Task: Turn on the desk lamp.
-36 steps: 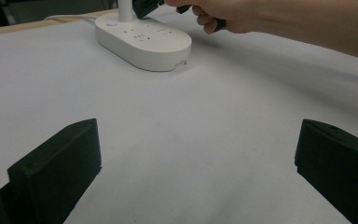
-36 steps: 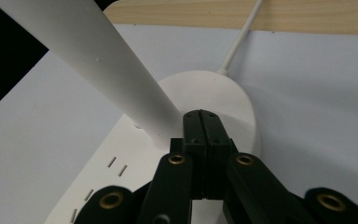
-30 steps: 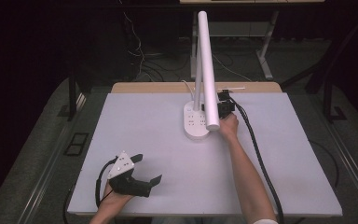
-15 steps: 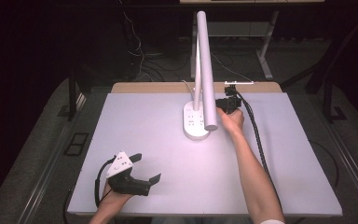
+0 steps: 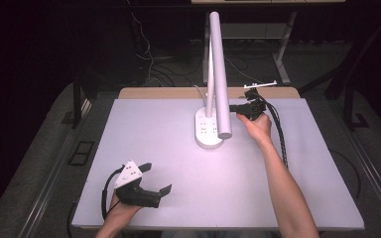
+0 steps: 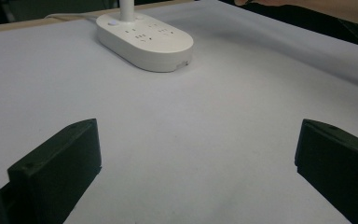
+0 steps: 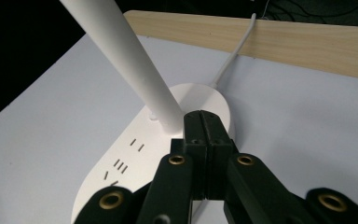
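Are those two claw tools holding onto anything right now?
No. The left gripper rests open on the table. The right gripper is shut on nothing, its tip by the lamp above the base.

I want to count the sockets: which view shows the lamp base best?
The left gripper view: the lamp base lies whole and unobstructed. In the high view it's small; in the right gripper view the shut tool covers part.

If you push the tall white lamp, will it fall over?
Probably not from a gentle push low down. The lamp stands on a wide, flat base that lies flush on the table. It may tip more easily if pushed high up, since the long head reaches out past the base. The smooth base might slide instead.
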{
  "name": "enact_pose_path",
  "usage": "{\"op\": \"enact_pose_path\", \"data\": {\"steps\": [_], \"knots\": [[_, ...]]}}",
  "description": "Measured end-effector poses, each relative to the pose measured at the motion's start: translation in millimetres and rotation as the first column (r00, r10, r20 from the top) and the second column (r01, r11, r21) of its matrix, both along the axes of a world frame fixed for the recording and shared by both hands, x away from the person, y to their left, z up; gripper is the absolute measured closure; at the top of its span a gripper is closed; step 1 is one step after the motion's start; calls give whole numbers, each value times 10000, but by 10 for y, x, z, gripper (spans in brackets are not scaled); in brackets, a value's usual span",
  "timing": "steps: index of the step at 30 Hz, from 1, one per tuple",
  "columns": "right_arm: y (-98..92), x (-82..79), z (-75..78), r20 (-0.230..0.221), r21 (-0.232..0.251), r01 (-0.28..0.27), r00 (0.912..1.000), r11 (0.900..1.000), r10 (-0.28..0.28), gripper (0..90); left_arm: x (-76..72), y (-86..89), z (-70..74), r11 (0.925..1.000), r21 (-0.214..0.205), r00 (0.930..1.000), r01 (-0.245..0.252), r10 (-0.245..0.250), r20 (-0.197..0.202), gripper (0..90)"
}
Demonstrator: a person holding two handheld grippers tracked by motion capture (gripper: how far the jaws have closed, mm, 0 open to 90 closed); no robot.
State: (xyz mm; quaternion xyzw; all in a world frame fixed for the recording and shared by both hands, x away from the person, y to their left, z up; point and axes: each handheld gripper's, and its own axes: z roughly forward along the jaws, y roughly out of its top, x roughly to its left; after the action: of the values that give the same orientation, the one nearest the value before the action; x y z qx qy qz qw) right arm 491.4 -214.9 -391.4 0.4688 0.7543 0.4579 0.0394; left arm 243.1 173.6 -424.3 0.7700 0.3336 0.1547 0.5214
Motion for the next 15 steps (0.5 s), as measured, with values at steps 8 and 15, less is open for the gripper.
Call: {"op": "enact_pose_path", "data": {"steps": [8,15], "knots": [[-153,-155,80,212,-545,-152,9996,9984,164,892,1,-5,-3,10000,75,10000,-31,31,1,0],[-290,-319,133,323,-503,-243,9991,9984,259,798,-3,-18,-3,10000,88,10000,-21,21,-11,0]]}}
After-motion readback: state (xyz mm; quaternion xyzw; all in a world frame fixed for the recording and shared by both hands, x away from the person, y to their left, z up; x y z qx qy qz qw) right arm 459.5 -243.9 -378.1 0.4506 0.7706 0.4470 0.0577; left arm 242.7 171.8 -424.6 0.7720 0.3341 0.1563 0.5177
